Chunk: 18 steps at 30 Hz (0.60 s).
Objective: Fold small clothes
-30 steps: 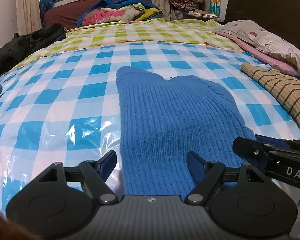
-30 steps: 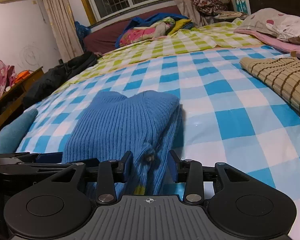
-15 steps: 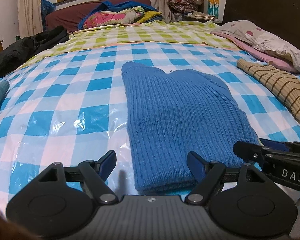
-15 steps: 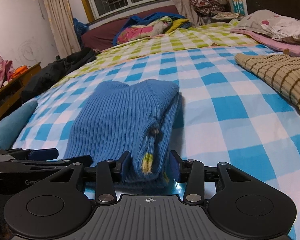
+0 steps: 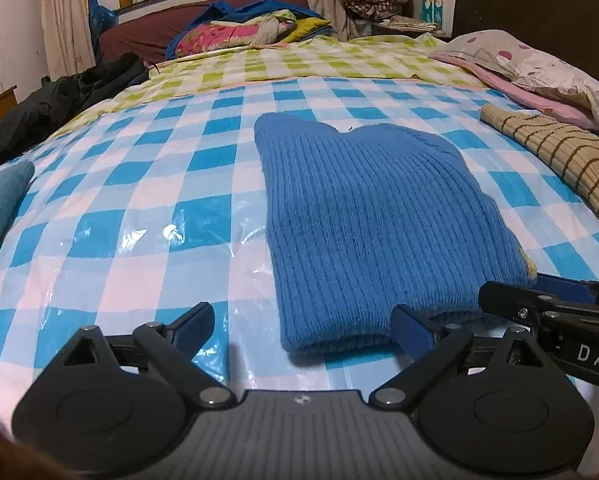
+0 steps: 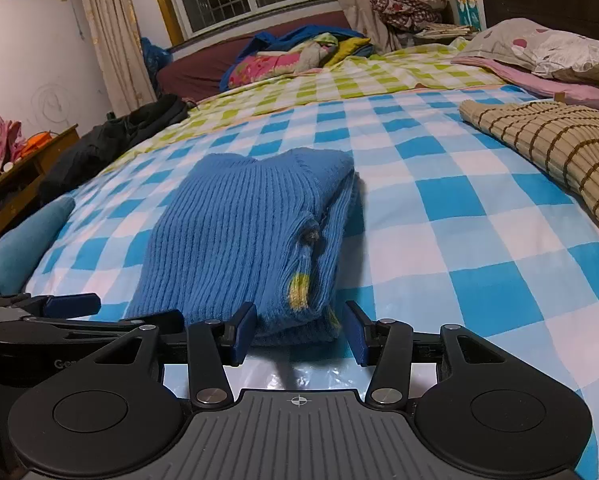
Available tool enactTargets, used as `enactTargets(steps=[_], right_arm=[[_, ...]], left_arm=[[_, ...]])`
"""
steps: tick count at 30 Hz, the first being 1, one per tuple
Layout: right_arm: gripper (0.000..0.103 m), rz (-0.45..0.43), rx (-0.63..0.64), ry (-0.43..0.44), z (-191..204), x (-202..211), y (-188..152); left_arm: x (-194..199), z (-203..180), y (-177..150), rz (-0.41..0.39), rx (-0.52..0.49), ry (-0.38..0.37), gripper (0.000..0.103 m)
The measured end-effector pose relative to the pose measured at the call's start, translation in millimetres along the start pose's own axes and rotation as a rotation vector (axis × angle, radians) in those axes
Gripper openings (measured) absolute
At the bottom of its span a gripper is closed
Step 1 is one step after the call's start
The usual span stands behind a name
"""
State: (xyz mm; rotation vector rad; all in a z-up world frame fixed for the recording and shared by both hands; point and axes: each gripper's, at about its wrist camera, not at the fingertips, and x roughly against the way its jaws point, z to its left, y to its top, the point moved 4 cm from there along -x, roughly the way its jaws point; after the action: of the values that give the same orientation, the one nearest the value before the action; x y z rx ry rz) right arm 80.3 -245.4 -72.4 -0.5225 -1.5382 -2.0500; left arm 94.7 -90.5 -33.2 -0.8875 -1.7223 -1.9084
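Between the blue-padded fingers of the left gripper (image 5: 301,330), at six o'clock in its view, lay the near hem of the folded blue ribbed-knit sweater (image 5: 371,216). Those jaws had just been opening and stood spread wide, the left pad over bare cloth and the right pad just beside the hem, neither pressing on the knit. The right gripper (image 6: 299,330) had its jaws parted too, just been opening, straddling the sweater's thick near-right corner without pinching it; that corner, with its yellow patch and small button, showed the stacked layers of the fold. Both tools seemed to have let the garment go so that it would rest as a neat packet, which suggests the fold of this piece was about finished.

Outward, the sweater sat flat on the glossy blue-and-white checked plastic sheet (image 5: 147,216) covering the bed, its neckline toward twelve o'clock. At two o'clock, well apart from it, lay a folded tan knit with brown grid stripes (image 6: 547,148), likely set aside as done. A teal cushion (image 6: 23,240) sat at nine o'clock, dark clothing (image 5: 71,96) at ten, a pink-spotted pillow (image 5: 539,64) at one.
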Motion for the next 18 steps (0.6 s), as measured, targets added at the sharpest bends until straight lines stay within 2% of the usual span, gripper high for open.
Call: enactTargets(steps=[18], right_arm=[[0.048,0.026,0.011,-0.009,6,5,-18]], left_arm=[[3,6,-19,0.032,0.014,-0.003,0.103]])
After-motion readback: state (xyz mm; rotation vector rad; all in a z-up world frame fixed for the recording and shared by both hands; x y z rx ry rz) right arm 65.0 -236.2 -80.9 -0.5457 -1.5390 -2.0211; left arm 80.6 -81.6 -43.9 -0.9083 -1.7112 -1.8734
